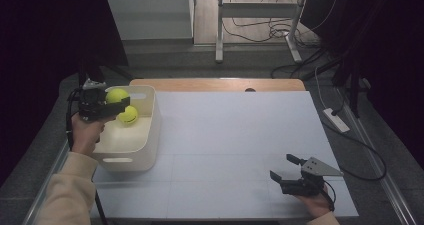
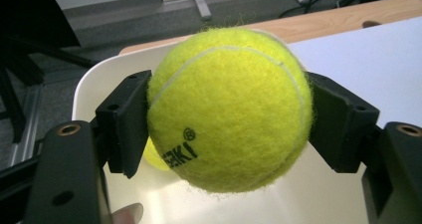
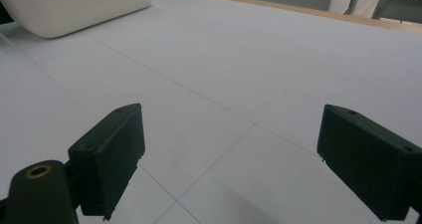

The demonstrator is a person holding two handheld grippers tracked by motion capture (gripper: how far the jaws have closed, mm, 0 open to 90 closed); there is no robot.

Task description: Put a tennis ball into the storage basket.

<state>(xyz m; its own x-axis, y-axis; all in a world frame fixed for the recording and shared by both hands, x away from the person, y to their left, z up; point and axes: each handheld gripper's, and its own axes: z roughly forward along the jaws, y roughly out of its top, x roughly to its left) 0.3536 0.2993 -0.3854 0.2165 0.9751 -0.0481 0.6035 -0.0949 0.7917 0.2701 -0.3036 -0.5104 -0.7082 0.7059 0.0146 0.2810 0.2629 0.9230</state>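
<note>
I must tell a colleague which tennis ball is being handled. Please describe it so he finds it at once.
Look at the cream bin at the table's left edge. Above it, the left tongs clamp one tennis ball; the other ball lies loose inside.

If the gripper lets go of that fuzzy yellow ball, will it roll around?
Probably yes. The tennis ball is round, so it would likely drop into the white bin below and roll until it meets a wall or the second ball. Its fuzzy felt probably helps the left gripper hold it without slipping.

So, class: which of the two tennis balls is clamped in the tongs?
The upper tennis ball, gripped by the left tongs above the bin; the other ball lies loose inside.
</note>
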